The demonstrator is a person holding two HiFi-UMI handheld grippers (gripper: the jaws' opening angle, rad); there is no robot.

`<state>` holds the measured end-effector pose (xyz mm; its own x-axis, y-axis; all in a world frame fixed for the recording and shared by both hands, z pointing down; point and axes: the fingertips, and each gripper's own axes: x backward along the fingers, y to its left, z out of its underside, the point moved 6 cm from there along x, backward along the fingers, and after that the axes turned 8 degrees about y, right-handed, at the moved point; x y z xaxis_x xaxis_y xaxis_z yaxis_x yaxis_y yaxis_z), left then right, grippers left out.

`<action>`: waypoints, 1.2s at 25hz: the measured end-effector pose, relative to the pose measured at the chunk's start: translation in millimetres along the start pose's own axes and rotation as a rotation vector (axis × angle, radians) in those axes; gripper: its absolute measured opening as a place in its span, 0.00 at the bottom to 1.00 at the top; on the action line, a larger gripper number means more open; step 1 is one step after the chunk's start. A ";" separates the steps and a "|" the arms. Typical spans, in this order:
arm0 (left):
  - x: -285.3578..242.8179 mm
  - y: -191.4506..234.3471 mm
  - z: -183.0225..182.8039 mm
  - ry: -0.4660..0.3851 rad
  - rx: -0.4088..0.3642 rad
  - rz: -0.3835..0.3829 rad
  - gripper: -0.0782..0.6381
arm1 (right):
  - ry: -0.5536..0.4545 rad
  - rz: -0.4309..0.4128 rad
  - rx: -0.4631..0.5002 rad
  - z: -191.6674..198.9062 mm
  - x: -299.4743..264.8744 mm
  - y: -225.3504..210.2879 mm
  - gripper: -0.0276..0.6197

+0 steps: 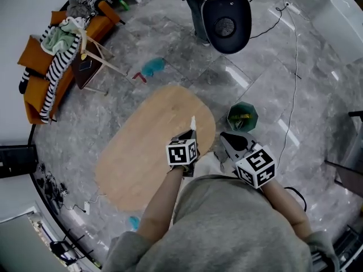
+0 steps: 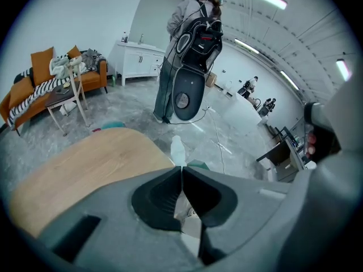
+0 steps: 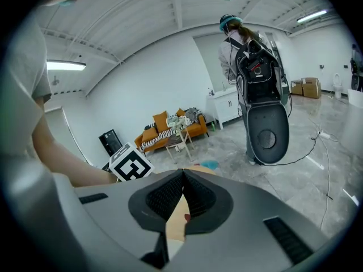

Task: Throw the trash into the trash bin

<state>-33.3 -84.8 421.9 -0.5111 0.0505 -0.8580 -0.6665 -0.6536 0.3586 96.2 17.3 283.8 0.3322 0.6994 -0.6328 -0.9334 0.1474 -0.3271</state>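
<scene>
My left gripper (image 1: 191,134) is shut on a thin white scrap of trash (image 1: 193,122) that sticks up past its tips, over the right edge of the oval wooden table (image 1: 147,146). In the left gripper view the white trash (image 2: 177,148) pokes out beyond the closed left gripper (image 2: 181,168), and the green bin's rim (image 2: 198,164) shows just behind it. The green trash bin (image 1: 243,117) stands on the floor right of the table, with some contents inside. My right gripper (image 1: 225,137) hovers near the bin, shut with nothing in it; the right gripper (image 3: 182,172) has its jaws together.
A person with a large dark backpack (image 1: 226,16) stands beyond the table. An orange sofa piled with clothes (image 1: 45,67) and a small side table (image 1: 91,61) are at the far left. A blue item (image 1: 153,67) and a cable (image 1: 294,67) lie on the floor.
</scene>
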 end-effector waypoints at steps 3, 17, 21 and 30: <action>-1.8 -12.6 -1.1 -0.006 -0.010 0.003 0.14 | -0.017 0.009 -0.004 4.9 11.2 -7.9 0.05; -19.4 -81.5 -6.6 -0.003 -0.059 0.030 0.14 | -0.078 0.068 -0.052 25.1 69.6 -47.0 0.05; -25.1 -99.0 -5.3 -0.001 -0.069 0.035 0.14 | -0.085 0.077 -0.062 32.2 82.4 -58.4 0.05; -33.6 -132.2 2.6 0.001 -0.092 0.029 0.14 | -0.108 0.072 -0.068 46.8 106.3 -77.1 0.05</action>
<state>70.6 1.9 404.3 -0.5293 0.0300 -0.8479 -0.5986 -0.7214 0.3482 197.1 113.0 274.6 0.2445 0.7780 -0.5788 -0.9419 0.0487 -0.3324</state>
